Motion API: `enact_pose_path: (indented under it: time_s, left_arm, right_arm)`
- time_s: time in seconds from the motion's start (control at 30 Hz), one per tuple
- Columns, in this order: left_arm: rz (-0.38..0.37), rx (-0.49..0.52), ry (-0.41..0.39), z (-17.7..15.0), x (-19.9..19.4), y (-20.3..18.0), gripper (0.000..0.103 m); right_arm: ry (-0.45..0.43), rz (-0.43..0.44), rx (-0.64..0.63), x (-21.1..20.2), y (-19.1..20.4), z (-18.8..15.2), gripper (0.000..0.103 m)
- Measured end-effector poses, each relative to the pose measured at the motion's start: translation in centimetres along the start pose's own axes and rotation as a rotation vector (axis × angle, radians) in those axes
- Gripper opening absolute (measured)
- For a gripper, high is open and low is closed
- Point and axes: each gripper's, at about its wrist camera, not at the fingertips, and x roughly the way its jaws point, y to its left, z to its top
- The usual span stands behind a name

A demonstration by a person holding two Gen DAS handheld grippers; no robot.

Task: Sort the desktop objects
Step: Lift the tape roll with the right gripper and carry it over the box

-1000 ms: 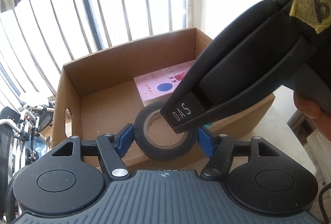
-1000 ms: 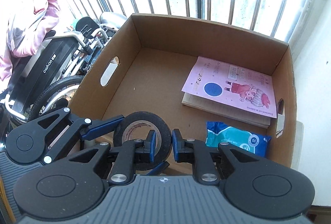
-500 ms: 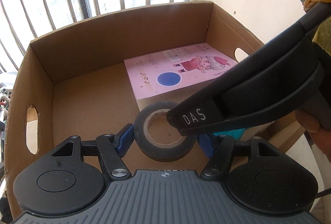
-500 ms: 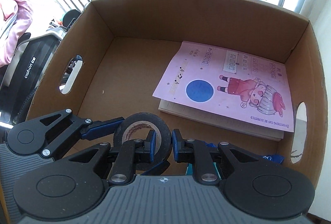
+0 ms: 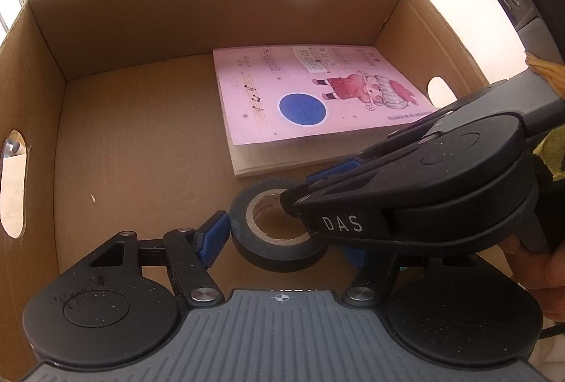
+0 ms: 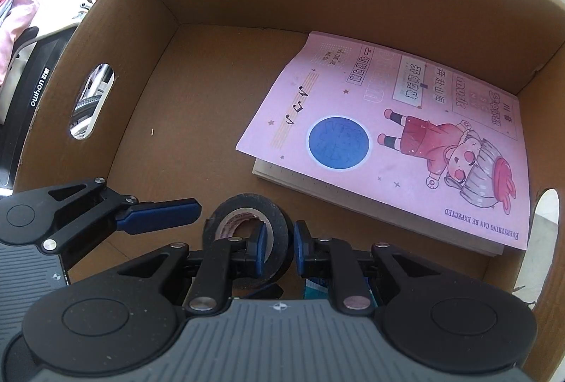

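Pictured mid-handover inside the cardboard box (image 6: 148, 39), beside the pink notebook (image 6: 388, 135): black tape roll (image 6: 279, 223) pinched by right gripper (image 6: 277, 248); left gripper (image 5: 282, 240) just widened, pads clear. Release pending.

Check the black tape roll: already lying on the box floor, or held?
Held: the right gripper pinches the tape roll wall, upright inside the cardboard box.

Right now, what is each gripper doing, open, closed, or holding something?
Left gripper: jaws have just been opening around the tape roll, no longer pressing it.
Right gripper: closed on the tape roll's wall.
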Motion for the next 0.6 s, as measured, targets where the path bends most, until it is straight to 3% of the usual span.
enact_pose_path:
  time_s: [0.13,0.6]
  left_arm:
    - [-0.003,-0.006,0.002,-0.5,1.2,1.7,0.08]
    - [0.012,-0.023,0.003,-1.7,1.3,3.3,0.08]
  right_arm:
    - [0.009,-0.004,-0.017,0.6,0.0,0.0,0.013]
    - [0.037,-0.048,-0.146,1.1,1.7,-0.9,0.018]
